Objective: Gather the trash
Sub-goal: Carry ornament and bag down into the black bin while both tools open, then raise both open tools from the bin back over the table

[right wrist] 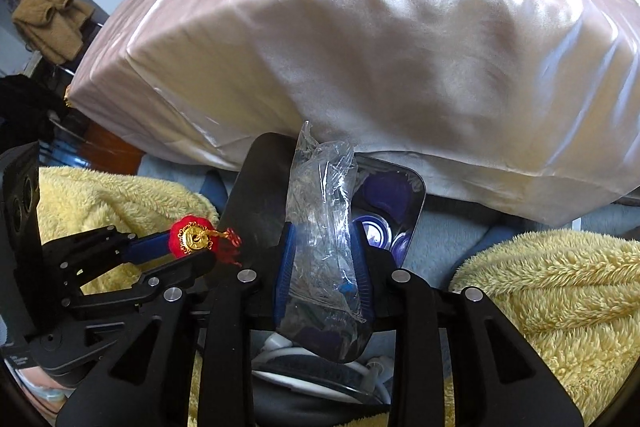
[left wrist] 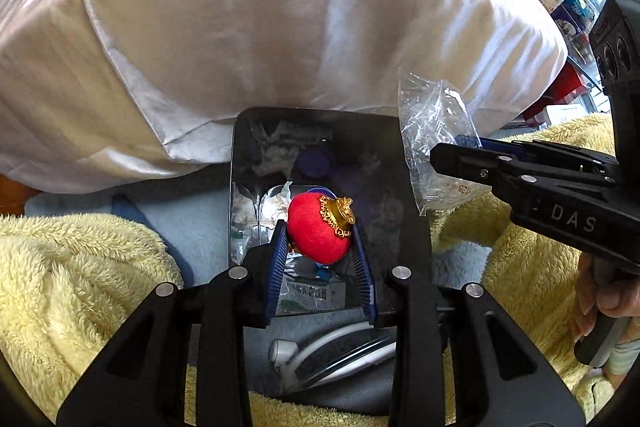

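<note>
A large satin-white pillow fills the upper half of both wrist views, bulging over the far edge of the bin. Fluffy pale-yellow fleece blanket lies on both sides below it, with a patch of light-blue cloth between.

Dark rectangular trash bin with glossy black walls sits between the blanket folds, its far rim tucked under the pillow. Inside: crumpled white tissue, printed wrappers, round purple lids.

Left gripper: blue ribbed fingers clamped on a round red felt ornament with a gold filigree cap, held over the bin's opening. In the right wrist view the same ornament shows a gold knot and red tassel hanging toward the bin.

Right gripper: blue pads pinched on a crumpled clear plastic bag, which stands upright above the fingers, over the bin's near side. From the left wrist view the bag hangs at the bin's right wall.

A white cable lies near the bin's front edge, just below both grippers.
</note>
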Motion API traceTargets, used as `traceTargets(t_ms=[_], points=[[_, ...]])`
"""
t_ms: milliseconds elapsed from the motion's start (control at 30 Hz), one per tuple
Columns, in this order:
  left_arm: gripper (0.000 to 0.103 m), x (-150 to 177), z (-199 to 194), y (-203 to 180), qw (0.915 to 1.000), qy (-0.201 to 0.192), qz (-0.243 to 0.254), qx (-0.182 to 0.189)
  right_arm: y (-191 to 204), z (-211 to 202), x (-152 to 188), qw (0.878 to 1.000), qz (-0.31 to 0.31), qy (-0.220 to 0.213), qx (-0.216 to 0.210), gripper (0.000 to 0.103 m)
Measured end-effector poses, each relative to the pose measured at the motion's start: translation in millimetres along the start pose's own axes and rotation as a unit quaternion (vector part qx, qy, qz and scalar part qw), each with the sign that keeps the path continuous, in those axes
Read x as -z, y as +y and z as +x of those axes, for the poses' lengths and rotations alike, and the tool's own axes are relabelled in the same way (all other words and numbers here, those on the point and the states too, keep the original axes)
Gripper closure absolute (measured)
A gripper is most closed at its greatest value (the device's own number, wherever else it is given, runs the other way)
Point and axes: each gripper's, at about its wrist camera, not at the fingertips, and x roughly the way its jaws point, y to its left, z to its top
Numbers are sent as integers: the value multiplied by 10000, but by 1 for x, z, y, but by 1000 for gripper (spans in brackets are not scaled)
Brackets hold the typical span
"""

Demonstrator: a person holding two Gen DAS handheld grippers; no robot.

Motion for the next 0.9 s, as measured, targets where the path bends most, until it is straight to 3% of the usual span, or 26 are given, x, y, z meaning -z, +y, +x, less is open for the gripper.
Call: traceTargets(t_ms=[100,167,333,533,900], points=[[72,-1,2,3,10000,46,-45,24,-3,2,0,10000,60,18,8,55],[65,-2,2,3,10000,52,-68,27,-6,2,0,9999,105,3,23,50],[36,-5,-5,2,9999,-60,-1,-154,-14,-1,-3,9996,254,-89,64,35],[14,-16,-18,5,9993,-232,40,-305,-25,-14,-11,9990,358,-257,-7,20],[11,-54,-46,22,9971,-650,-170,-368,-39,-55,-49,9944,491,-930,-62,20]])
